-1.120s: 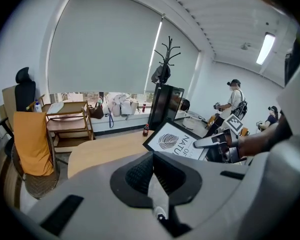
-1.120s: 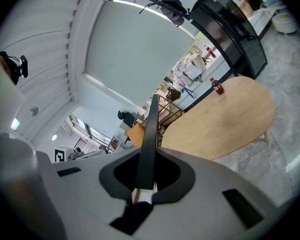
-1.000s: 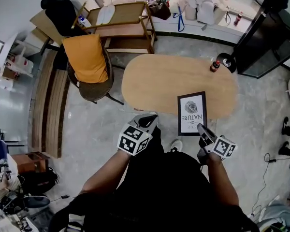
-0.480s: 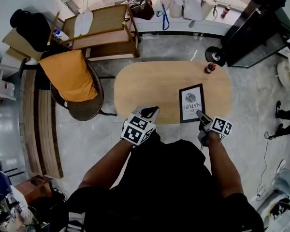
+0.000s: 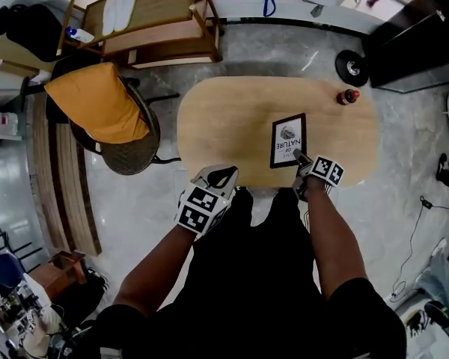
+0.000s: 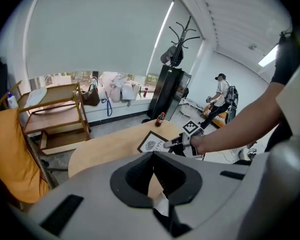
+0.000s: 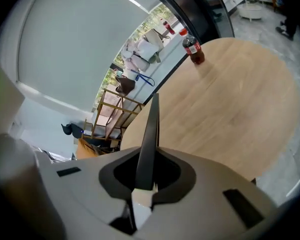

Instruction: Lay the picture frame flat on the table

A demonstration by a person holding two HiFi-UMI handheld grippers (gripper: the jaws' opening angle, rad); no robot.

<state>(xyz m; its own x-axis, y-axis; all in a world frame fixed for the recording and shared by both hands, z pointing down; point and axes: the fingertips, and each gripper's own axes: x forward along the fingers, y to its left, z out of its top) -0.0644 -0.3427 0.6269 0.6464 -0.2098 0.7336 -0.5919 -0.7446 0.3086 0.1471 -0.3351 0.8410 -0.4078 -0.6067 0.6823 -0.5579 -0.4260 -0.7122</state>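
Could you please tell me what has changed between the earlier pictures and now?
The right gripper has carried the frame away from the person: it reached past the near edge before and now sits fully over the table. The gripper remains shut on the frame's near edge. The left gripper stays by the near edge, holding nothing, and the bottle has not moved.

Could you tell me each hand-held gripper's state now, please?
Left hand-held gripper: closed, empty.
Right hand-held gripper: closed on the picture frame.
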